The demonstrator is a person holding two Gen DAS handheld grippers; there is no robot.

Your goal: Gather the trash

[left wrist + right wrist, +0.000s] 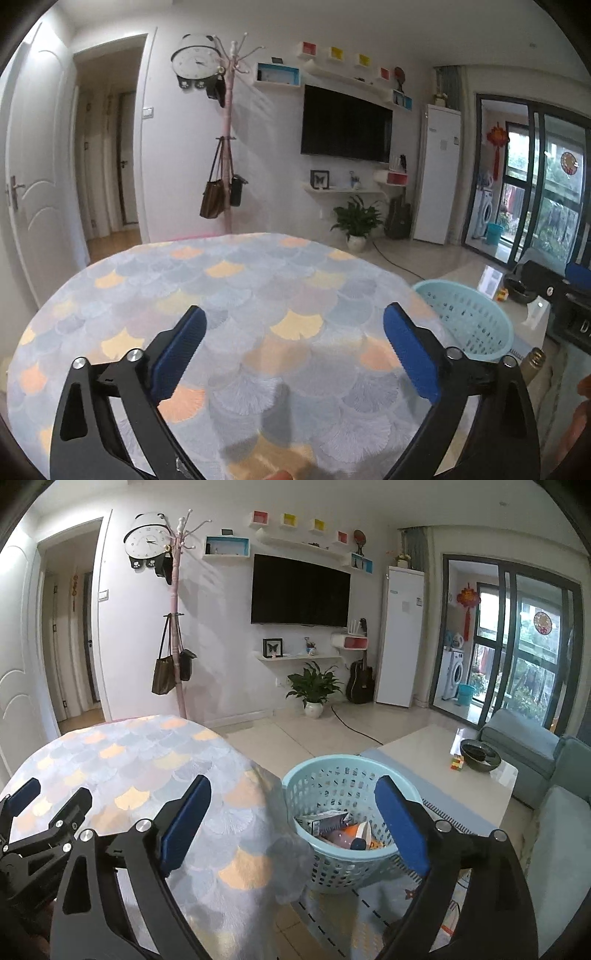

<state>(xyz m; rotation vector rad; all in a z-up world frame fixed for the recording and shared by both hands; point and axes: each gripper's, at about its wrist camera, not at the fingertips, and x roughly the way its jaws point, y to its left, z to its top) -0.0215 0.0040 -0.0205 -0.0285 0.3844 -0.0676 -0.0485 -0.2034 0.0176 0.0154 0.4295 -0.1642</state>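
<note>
Left gripper (pixel 294 343), right gripper (pixel 292 814): fingers apart, empty; basket (pixel 325 775) trash (pixel 343 834) partly hidden by rim

The desk (pixel 236 295) wears a cloth of fan-shaped scales in grey, pale blue, yellow and orange; the basket (pixel 332 775) is pale turquoise, pierced with small holes; each gripper, left (pixel 293 321) and right (pixel 291 794), is black with blue ribbed pads (pixel 184 823); the coat stand (pixel 177 627) is pink.
</note>
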